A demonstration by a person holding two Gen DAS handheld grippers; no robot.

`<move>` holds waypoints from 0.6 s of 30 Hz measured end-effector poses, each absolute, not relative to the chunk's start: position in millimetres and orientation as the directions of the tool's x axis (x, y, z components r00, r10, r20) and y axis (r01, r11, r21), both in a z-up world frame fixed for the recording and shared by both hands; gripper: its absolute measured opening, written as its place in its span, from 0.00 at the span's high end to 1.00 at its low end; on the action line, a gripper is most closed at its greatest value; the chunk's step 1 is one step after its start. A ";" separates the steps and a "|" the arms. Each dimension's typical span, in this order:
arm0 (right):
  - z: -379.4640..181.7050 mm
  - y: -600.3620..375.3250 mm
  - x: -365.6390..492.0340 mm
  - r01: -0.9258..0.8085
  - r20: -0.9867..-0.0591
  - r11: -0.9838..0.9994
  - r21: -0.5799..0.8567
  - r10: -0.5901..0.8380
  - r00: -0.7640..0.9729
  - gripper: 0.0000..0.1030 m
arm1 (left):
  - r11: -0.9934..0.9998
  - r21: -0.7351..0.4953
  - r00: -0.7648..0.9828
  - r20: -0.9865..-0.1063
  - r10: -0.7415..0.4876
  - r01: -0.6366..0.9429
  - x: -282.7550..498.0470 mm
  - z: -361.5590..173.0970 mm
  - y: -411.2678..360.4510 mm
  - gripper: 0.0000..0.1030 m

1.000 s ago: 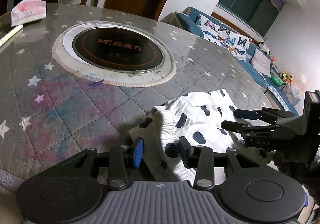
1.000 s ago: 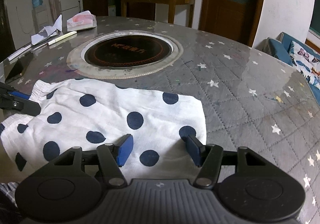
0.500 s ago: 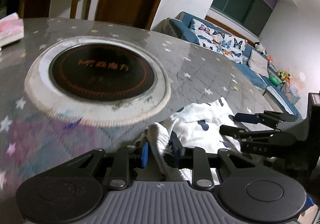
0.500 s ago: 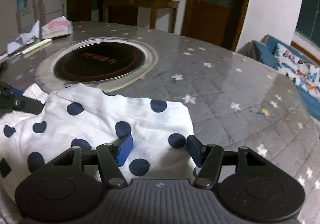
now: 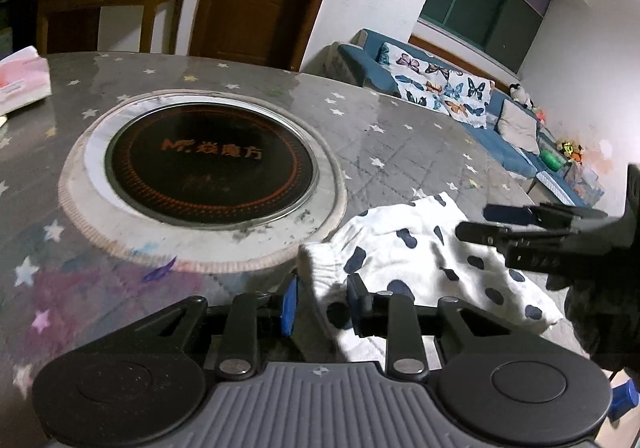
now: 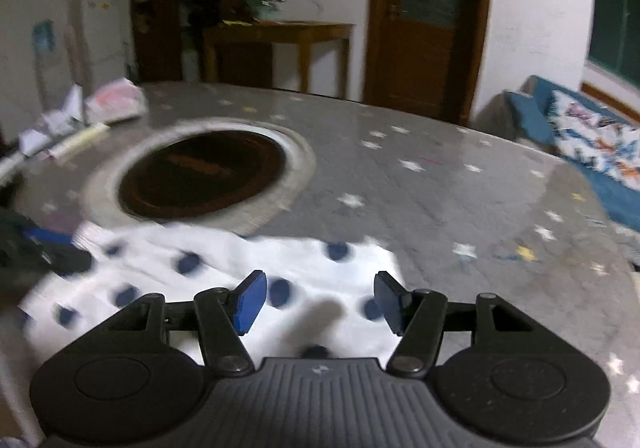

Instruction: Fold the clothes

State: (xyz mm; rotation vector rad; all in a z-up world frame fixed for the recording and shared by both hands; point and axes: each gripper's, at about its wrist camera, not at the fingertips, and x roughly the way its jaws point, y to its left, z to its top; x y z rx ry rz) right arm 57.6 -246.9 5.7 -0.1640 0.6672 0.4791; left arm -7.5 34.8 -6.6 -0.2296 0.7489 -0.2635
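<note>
Fingers of my left gripper (image 5: 322,302) straddle the ribbed hem of the white navy-dotted cotton garment (image 5: 424,260); whether they pinch it, I cannot tell. My right gripper (image 6: 316,304) hangs released above its far edge, bare grey star-quilted tabletop (image 6: 460,183) ahead.

— Any writing to read here?
— Only on the round black glass cooktop (image 5: 210,163) set in the grey star-patterned table (image 5: 400,143): orange lettering, an "M"-like logo and then Chinese characters, perhaps "炫魔方".
— And in the right wrist view?
— The same print is too blurred to read.
</note>
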 end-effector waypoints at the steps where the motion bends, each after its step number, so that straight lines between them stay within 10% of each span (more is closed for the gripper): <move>1: 7.2 -242.2 58.6 -0.494 -0.631 0.869 0.023 0.396 0.668 0.44 | 0.942 -0.298 0.702 -0.637 -0.317 0.155 -10.0 -6.6 34.5 0.72; 18: 7.1 -200.6 65.2 -0.579 -0.643 0.814 0.042 0.466 0.608 0.50 | 0.948 -0.298 0.752 -0.598 -0.277 0.113 -22.9 11.7 47.3 0.72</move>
